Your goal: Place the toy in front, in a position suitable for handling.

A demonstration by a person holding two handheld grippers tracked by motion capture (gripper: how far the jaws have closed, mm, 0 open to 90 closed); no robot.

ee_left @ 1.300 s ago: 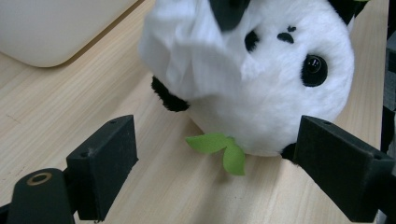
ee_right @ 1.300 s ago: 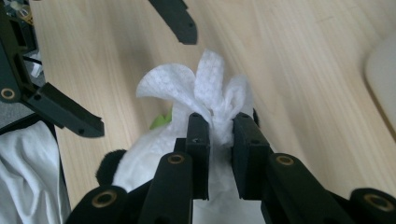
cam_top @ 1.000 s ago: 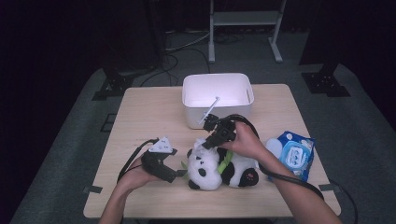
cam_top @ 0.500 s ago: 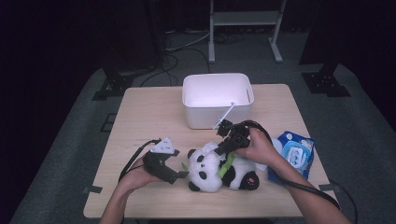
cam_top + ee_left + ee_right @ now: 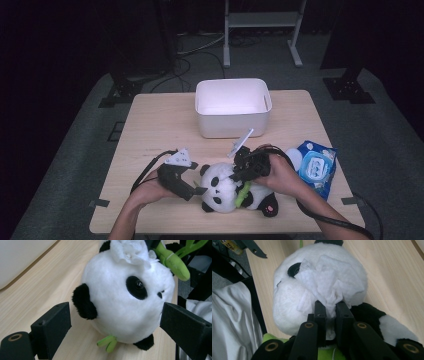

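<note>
A plush panda [image 5: 227, 187] lies on its back near the front edge of the table [image 5: 160, 125], a little right of the middle, with its head toward the left and a green bamboo sprig [image 5: 243, 192] across its chest. The right gripper [image 5: 239, 172] comes down on the panda's head from the right; its jaws are pinched together on a crumpled white wipe [image 5: 325, 281], which is pressed against the panda's face just beside one black eye patch. The person's right hand [image 5: 280, 172] wraps that gripper, and its cable trails off toward the front right corner. The left gripper [image 5: 200, 190] sits just left of the panda's head, held low over the table by the left hand [image 5: 150, 185]; its jaws stand wide apart, released, one on each side of the head and not touching it in the left gripper view. A white bin [image 5: 233, 106] stands at the middle of the table toward the back edge, well apart from the panda. A blue pack of wipes [image 5: 315, 167] lies near the right edge, just beside the right hand.
</note>
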